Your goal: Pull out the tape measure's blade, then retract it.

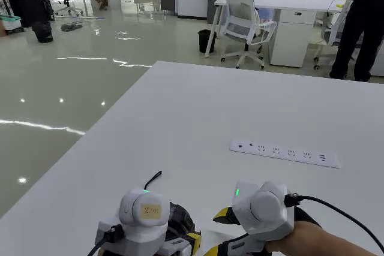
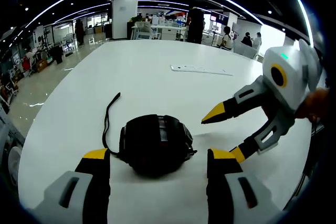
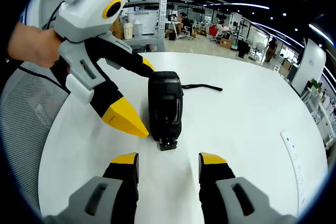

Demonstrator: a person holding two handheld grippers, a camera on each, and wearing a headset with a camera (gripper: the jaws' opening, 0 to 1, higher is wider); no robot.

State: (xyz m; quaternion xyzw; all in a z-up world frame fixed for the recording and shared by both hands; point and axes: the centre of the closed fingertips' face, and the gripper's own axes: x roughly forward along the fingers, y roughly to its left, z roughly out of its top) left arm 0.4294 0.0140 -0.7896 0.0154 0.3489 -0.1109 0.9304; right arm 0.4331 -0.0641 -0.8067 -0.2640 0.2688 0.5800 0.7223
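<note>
A black tape measure [image 2: 155, 141] with a thin wrist cord [image 2: 107, 119] lies on the white table [image 1: 198, 118] near its front edge. My left gripper [image 2: 158, 157] is open, with one yellow-tipped jaw on each side of the case. In the right gripper view the tape measure [image 3: 165, 103] points its blade tab [image 3: 167, 144] toward my right gripper [image 3: 168, 159], which is open just short of the tab. The blade looks retracted. In the head view the case [image 1: 180, 217] shows partly between the two gripper bodies.
A white power strip [image 1: 285, 153] lies farther out on the table, to the right. The table's left edge [image 1: 90, 130] drops to a shiny floor. Beyond the far edge stand an office chair [image 1: 243, 25], a white desk [image 1: 282, 4] and a person [image 1: 360, 22].
</note>
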